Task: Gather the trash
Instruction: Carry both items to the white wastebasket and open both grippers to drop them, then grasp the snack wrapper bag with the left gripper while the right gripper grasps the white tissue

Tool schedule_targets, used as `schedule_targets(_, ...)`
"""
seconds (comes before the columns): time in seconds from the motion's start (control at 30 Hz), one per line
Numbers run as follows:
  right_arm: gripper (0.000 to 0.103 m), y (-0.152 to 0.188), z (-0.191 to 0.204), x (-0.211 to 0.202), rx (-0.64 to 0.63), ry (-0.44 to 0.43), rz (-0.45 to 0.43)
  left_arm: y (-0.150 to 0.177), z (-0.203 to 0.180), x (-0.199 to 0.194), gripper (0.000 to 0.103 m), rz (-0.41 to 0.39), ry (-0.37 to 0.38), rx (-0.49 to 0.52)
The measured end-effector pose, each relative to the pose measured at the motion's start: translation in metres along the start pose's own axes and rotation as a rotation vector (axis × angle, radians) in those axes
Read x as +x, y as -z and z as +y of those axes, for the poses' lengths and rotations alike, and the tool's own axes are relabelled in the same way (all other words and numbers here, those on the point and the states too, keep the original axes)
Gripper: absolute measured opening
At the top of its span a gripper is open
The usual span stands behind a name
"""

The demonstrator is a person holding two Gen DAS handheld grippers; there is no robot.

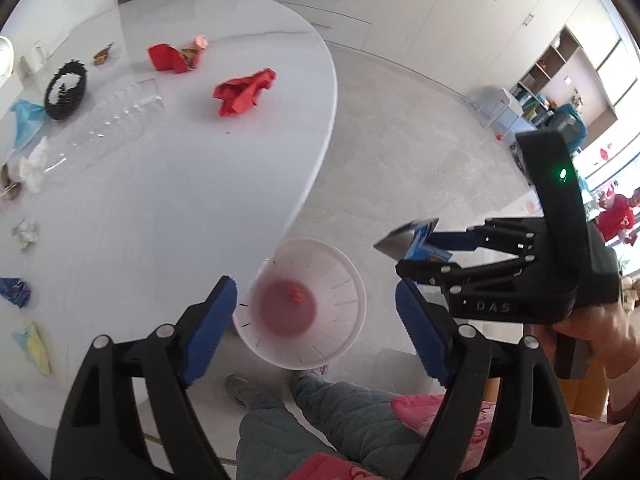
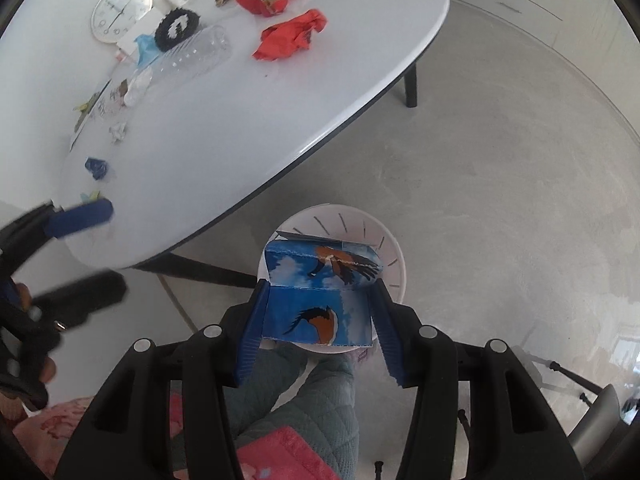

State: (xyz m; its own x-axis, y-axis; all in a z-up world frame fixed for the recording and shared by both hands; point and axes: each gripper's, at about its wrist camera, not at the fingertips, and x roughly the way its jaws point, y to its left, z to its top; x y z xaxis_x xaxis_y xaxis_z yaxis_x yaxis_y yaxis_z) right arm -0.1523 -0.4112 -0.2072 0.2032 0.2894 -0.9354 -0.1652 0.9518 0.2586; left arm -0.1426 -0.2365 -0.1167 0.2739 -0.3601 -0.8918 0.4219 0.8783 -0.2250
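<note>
Left wrist view looks down past the left gripper, whose two blue pads stand wide apart with nothing between them. Under it, on the floor just beside the edge of the white bench, sits a round white bin. Something small and red lies at the bottom of the bin.

To the right in this view, the right gripper is held by a hand. It holds a blue carton with a silvery flap, close above the bin.

On the bench lie many bits of trash, well apart from the bin: a big red crumpled paper, a smaller red paper, a clear plastic bottle lying on its side, a black ring, a light blue bag, a white tissue, a dark blue scrap and a yellow scrap.

Right wrist view shows the same carton squeezed between the blue pads. It is flat and blue, with bird pictures on it. It hangs right over the bin's rim. A white clock lies at the far end of the bench. The person's padded grey-green trouser legs show below.
</note>
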Motion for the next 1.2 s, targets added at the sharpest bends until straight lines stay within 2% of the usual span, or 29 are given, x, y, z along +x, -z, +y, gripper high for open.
schedule_targets(0.03,0.058,0.000,0.005,0.004,-0.028,-0.002,0.009,0.001,0.006,-0.008,0.084,-0.011,-0.020,-0.023)
schedule_targets(0.07,0.070,0.000,0.010,0.006,-0.053,0.000,0.013,0.003,0.014,-0.018,0.086,-0.024,-0.040,-0.048)
schedule_targets(0.13,0.086,-0.002,0.018,0.005,-0.084,0.010,-0.005,0.007,0.028,-0.033,0.091,-0.043,-0.079,-0.103)
schedule_targets(0.17,0.090,-0.004,0.022,0.002,-0.095,0.005,-0.018,0.009,0.036,-0.040,0.092,-0.052,-0.101,-0.132)
schedule_targets(0.23,0.093,-0.010,0.028,-0.002,-0.114,-0.011,-0.038,0.016,0.055,-0.053,0.093,-0.067,-0.149,-0.200)
schedule_targets(0.37,0.097,-0.031,0.046,-0.017,-0.165,0.009,-0.090,0.035,0.097,-0.078,0.095,-0.108,-0.244,-0.336)
schedule_targets(0.57,0.101,-0.069,0.083,-0.032,-0.243,0.009,-0.154,0.059,0.162,-0.106,0.095,-0.150,-0.322,-0.518)
schedule_targets(0.67,0.101,-0.092,0.107,-0.031,-0.264,0.009,-0.174,0.060,0.185,-0.114,0.095,-0.168,-0.348,-0.541)
schedule_targets(0.83,0.101,-0.127,0.143,-0.027,-0.257,0.020,-0.213,0.045,0.227,-0.115,0.095,-0.172,-0.383,-0.487)
schedule_targets(1.0,0.101,-0.161,0.172,-0.019,-0.204,0.012,-0.222,0.016,0.280,-0.111,0.095,-0.175,-0.375,-0.435)
schedule_targets(1.2,0.101,-0.199,0.208,-0.005,-0.184,0.046,-0.230,-0.020,0.345,-0.099,0.095,-0.163,-0.373,-0.448)
